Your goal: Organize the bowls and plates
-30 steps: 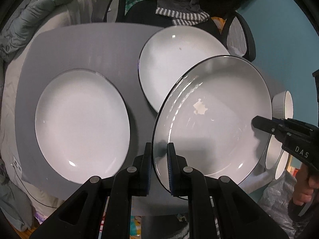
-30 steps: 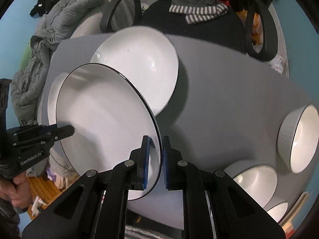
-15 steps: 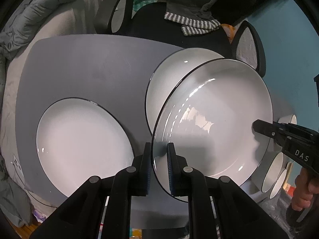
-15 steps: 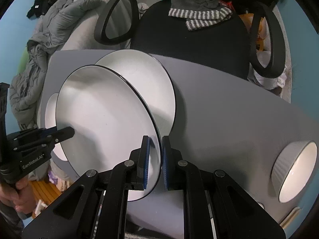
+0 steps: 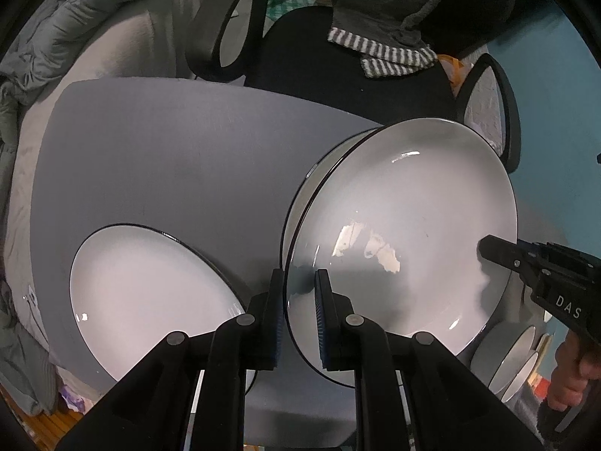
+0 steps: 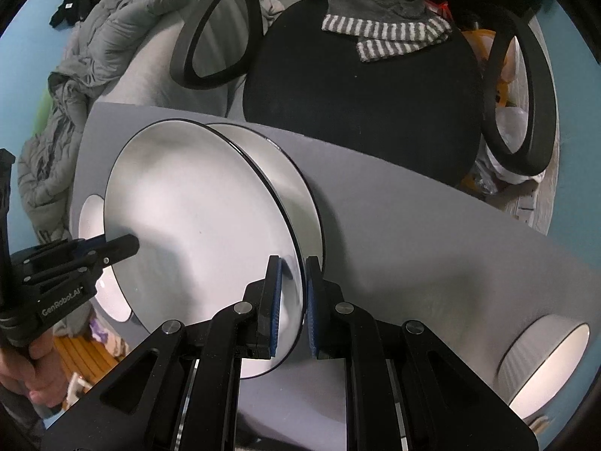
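Now, step: lowered carried plate onto far plate, judged.
Left gripper: clamped on rim.
Right gripper: clamped opposite rim.
Advice: kept level, centred, then released together.

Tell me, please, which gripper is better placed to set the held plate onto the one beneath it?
Neither alone, probably: the left gripper and right gripper each clamp opposite rims of the held plate, hovering over the far plate. Lowering together looks safest.

Blk chair, teal wall
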Demonstrator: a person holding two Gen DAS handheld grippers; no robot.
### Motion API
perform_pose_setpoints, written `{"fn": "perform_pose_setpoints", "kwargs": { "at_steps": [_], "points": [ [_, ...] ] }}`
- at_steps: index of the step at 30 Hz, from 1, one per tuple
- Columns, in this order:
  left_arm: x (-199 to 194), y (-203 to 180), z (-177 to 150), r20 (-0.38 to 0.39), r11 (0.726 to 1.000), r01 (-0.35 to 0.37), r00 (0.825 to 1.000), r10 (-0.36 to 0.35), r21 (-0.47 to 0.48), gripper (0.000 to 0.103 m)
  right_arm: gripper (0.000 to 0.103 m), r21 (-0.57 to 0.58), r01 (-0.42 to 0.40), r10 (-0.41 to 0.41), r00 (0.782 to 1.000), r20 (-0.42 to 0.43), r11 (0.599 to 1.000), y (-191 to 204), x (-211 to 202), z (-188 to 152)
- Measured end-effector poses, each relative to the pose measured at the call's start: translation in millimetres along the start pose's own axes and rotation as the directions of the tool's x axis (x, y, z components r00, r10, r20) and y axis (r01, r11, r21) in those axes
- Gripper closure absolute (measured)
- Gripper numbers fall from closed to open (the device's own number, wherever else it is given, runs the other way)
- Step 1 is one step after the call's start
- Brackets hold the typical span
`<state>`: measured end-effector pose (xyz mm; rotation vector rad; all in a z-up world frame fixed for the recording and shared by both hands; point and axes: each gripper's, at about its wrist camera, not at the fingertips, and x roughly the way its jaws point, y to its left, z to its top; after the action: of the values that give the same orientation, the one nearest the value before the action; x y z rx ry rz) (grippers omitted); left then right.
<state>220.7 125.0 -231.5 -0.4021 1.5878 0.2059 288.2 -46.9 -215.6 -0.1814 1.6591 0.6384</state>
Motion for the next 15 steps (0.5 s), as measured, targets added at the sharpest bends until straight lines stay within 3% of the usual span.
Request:
{"fn": "perform_pose_setpoints", "kwargs": {
  "at_steps": [15],
  "points": [
    [16.4,-0.5,2.6,-0.042,0.999,-0.049,0.998,0.048,-0.018,0.087,0.090,0.004,0.013,-0.013,1.000,-0.027,1.000,-1.3,15.4,4.5]
  ]
}}
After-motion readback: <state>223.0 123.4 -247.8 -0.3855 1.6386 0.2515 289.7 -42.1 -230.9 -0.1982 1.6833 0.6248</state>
